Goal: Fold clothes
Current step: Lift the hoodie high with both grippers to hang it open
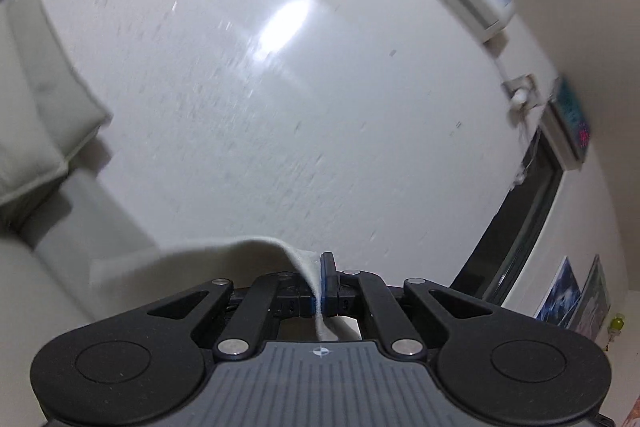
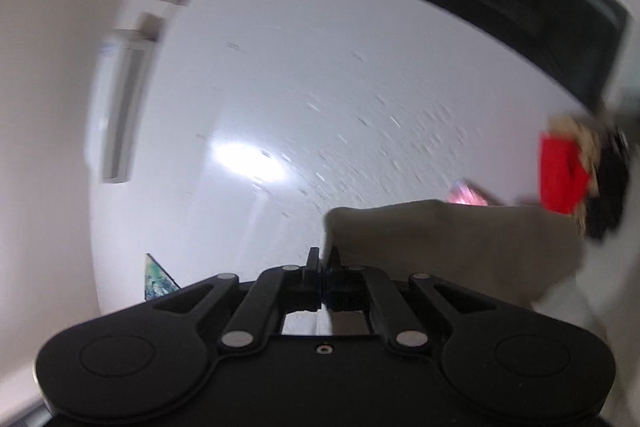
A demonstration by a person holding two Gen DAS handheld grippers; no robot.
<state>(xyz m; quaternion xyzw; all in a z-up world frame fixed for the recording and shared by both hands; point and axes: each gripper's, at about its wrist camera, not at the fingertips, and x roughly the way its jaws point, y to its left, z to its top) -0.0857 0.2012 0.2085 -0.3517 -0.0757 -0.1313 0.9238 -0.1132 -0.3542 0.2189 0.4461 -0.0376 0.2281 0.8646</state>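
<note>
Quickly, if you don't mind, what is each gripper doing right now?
Left gripper: shut on the white cloth.
Right gripper: shut on the cloth too.

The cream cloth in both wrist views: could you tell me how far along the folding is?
Done: both grips are made. The left gripper and the right gripper are each shut on an edge of the cream cloth.

In hand: both cameras face the ceiling, so the cloth seems lifted into the air.

Left: no finished fold shows; laying it down and folding remain.
</note>
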